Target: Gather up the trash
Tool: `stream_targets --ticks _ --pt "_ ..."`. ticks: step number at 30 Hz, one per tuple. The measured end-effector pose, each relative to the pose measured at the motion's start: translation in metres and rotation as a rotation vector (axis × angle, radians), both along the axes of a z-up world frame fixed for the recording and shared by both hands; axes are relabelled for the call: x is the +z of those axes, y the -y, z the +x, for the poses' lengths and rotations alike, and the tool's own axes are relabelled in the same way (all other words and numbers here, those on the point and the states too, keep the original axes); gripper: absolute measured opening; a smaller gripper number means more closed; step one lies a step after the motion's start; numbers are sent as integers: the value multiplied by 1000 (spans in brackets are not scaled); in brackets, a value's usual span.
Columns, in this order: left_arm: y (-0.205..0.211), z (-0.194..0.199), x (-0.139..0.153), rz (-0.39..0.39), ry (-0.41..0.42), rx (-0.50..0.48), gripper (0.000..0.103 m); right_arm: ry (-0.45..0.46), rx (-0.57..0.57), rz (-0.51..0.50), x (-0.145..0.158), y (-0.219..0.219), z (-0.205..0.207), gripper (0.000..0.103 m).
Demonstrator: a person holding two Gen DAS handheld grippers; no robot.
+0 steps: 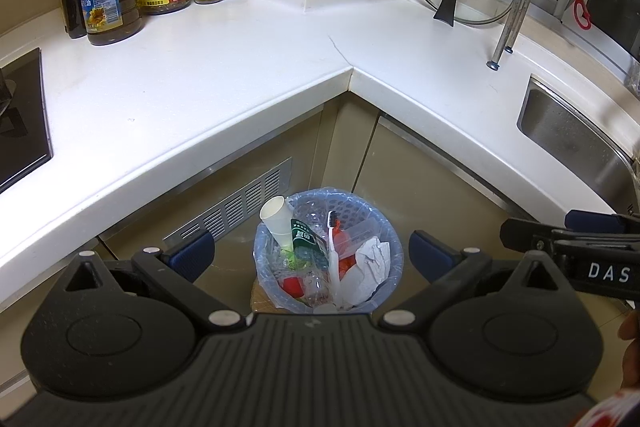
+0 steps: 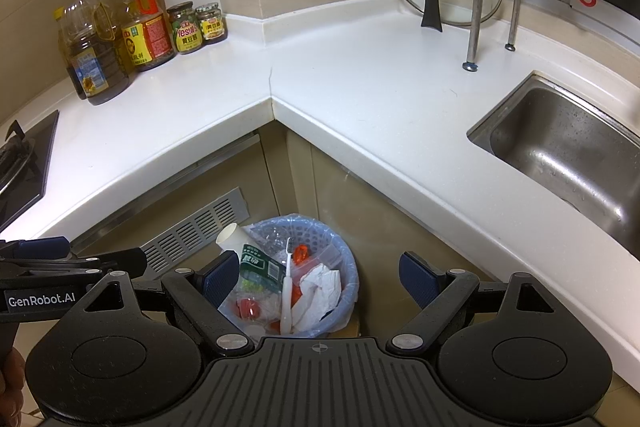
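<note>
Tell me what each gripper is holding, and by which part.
Nothing is held. The left gripper and right gripper both have open, empty jaws above the trash bin.

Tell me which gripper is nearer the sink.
Right. The right gripper hovers over the trash bin, on the side toward the sink; the left gripper hangs beside it, farther from the sink.

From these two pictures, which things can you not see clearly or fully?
- Trash bin: in both views its near rim and base are hidden by the gripper body; what lies under the top trash is covered.
- Stove: cut off by the left edge in both views.
- Sink: cut off by the right edge.
- Bottle labels: small print too small to read.
</note>
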State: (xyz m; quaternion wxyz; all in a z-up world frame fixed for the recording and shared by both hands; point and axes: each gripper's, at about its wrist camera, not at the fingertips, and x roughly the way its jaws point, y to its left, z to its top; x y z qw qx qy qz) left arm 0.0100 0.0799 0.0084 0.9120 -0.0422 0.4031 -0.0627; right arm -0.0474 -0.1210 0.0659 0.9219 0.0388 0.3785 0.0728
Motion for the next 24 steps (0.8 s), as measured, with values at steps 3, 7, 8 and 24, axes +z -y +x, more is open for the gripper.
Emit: stream_targets --ticks 3,7,8,24 --pt "0 0 0 0 0 0 102 0 -1 0 0 0 0 87" --pt "0 0 0 -1 0 0 102 0 -1 -1 0 0 0 87" --pt "0 0 0 -1 0 0 102 0 -2 -1 0 0 0 87" --pt "-1 -5 2 -11 30 9 102 0 -4 -1 -1 0 -2 87"
